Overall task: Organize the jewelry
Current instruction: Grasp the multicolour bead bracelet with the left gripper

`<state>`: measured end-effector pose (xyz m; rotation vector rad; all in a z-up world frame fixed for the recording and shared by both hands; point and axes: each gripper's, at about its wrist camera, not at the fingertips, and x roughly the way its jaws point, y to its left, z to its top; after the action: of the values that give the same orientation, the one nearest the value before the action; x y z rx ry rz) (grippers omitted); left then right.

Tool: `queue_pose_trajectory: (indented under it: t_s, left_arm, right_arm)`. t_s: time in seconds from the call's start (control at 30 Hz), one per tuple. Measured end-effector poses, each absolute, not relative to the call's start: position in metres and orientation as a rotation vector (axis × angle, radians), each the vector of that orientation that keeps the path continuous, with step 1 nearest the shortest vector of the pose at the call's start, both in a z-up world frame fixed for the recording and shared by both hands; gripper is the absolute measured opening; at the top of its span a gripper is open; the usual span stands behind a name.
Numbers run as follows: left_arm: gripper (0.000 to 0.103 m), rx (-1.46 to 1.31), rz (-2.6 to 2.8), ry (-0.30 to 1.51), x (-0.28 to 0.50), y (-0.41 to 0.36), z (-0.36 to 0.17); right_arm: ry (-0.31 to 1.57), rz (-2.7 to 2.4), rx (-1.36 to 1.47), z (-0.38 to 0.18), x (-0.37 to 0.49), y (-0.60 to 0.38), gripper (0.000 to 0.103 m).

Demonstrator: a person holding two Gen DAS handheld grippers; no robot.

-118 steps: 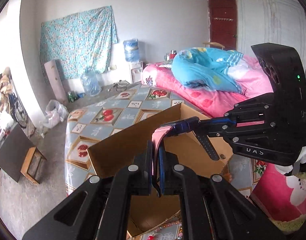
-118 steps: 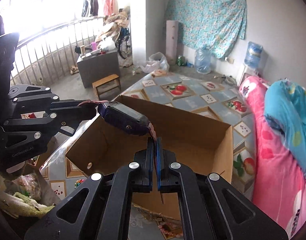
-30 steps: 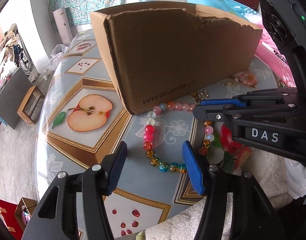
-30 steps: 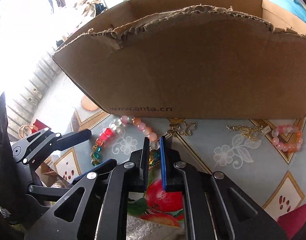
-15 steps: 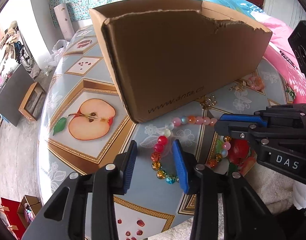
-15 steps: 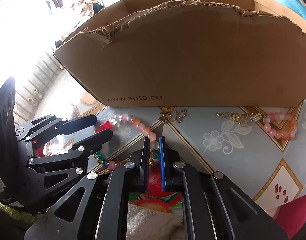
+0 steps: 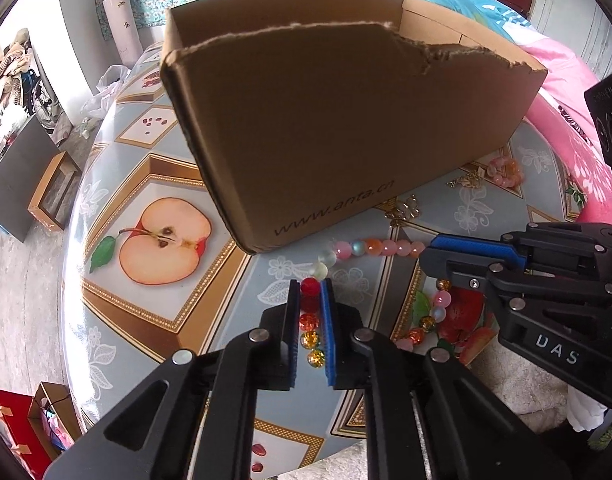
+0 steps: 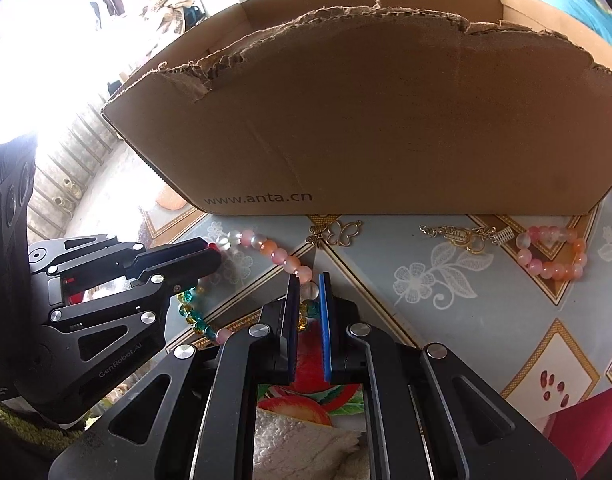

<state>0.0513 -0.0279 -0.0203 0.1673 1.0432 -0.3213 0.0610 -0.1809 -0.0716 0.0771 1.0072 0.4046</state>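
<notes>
Grasp step: necklace [image 7: 372,247] on table [image 7: 118,288], before box [image 7: 346,128]. Left gripper [image 7: 310,294] closing around red beads; right gripper [image 8: 306,286] clamped on opposite side. Next: joint lift over box wall.

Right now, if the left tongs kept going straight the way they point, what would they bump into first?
Probably the table: the closing left tongs, with the bead necklace between them, point steeply down. Depth is hard to judge.
</notes>
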Motion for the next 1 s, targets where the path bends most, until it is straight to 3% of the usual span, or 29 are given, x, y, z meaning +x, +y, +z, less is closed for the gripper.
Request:
queue_pose_trajectory:
  t_s: [1.0]
  left_arm:
    - [0.01, 0.201, -0.28, 1.058, 0.063, -0.059, -0.02]
  right_arm:
    - [0.999, 0.422, 0.097, -0.068, 0.06, -0.18, 0.008]
